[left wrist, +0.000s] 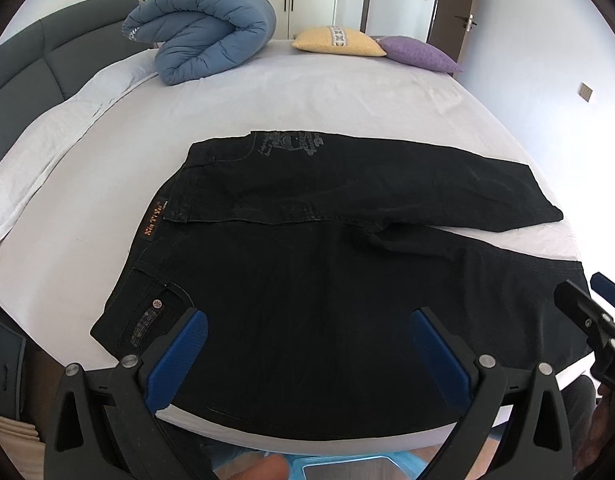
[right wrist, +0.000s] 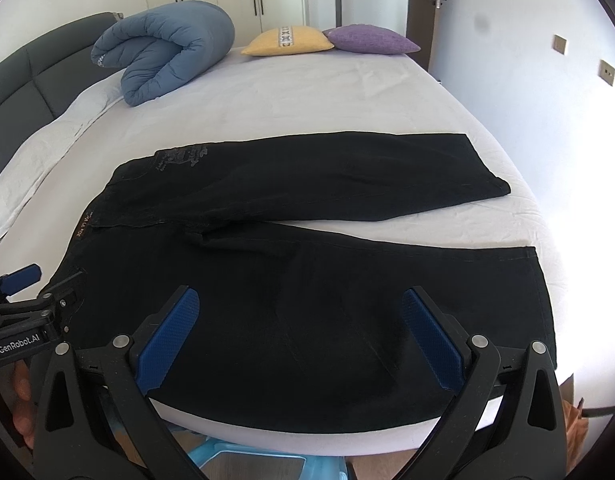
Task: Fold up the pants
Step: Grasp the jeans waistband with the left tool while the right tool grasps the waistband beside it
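Observation:
Black pants lie flat on the white bed, waistband to the left, both legs spread apart toward the right. The same pants fill the middle of the right wrist view, the near leg ending at a hem. My left gripper hovers open over the near leg close to the waist pocket, its blue pads wide apart. My right gripper is open above the near leg further right, nothing between its fingers. Each gripper shows at the edge of the other's view.
A rolled blue duvet, a yellow cushion and a purple cushion sit at the far side of the bed. White pillows line the grey headboard at left. A light blue stool stands below the near edge.

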Available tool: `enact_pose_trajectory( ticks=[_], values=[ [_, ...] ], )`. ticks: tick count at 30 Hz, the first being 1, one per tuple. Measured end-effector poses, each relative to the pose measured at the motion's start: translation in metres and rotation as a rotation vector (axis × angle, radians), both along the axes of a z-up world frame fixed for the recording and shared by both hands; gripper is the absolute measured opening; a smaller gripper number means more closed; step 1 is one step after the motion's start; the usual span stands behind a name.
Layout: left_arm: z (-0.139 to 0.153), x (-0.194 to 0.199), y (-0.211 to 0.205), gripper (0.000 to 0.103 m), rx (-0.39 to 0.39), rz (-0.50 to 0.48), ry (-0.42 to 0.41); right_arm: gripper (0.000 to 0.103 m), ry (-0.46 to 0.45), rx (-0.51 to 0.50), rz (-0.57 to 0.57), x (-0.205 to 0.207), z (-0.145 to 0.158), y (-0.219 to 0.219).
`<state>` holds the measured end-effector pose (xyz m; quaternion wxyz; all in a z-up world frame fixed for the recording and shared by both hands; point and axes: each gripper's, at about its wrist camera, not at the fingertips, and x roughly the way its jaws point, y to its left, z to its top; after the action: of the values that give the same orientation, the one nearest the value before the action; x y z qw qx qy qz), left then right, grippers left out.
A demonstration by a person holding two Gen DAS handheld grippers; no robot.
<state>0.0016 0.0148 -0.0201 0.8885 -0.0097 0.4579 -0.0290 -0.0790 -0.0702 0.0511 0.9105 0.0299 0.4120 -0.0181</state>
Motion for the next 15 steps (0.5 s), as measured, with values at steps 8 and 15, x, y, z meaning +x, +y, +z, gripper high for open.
enact_pose_trajectory(
  ticks=[8, 15],
  values=[
    [-0.002, 0.023, 0.001, 0.103, 0.177, -0.099, -0.114, 0.103, -0.11, 0.007, 0.169, 0.05, 0.022, -0.002],
    [-0.02, 0.132, 0.052, 0.103, 0.071, -0.14, 0.011, 0.103, -0.091, -0.008, 0.349, 0.136, 0.024, -0.014]
  ],
)
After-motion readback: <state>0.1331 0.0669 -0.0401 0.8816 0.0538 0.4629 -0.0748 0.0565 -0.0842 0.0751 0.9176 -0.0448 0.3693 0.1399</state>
